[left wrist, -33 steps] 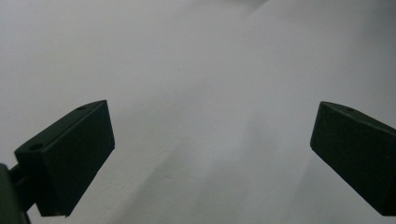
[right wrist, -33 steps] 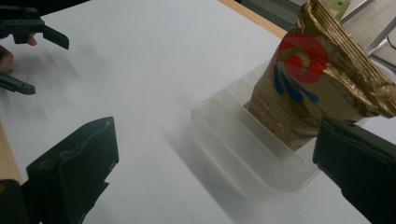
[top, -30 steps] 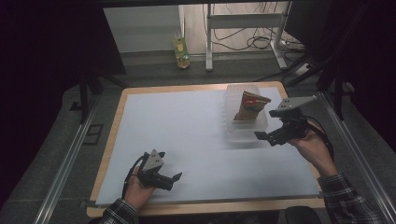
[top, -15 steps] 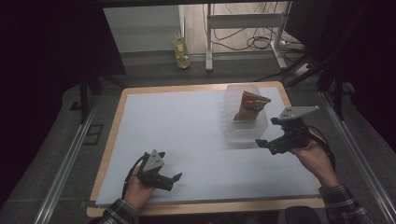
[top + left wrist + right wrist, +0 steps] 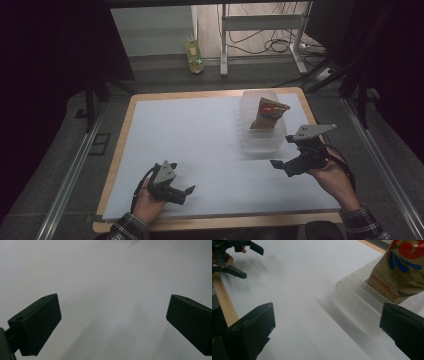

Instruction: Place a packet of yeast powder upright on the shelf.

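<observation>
White table mat point(image 5: 200, 135): snack bag point(image 5: 269, 114) upright in clear plastic container point(image 5: 262, 141); right gripper point(image 5: 280, 163) just beside it, jaws spread; left gripper point(image 5: 186, 192) well apart, jaws spread.

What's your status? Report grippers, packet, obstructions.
Left gripper open, empty, near table edge. Right gripper open, empty, short of the clear container. Snack packet upright inside it. Nothing between.

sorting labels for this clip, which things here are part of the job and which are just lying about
Part of the job:
- packet, standing in the tub
- clear tub on the table
- right gripper, open, beside the tub
- left gripper, open, over bare table

Just lying about:
- green bottle on the floor beyond the table
- cables on the floor
- metal stand
</observation>
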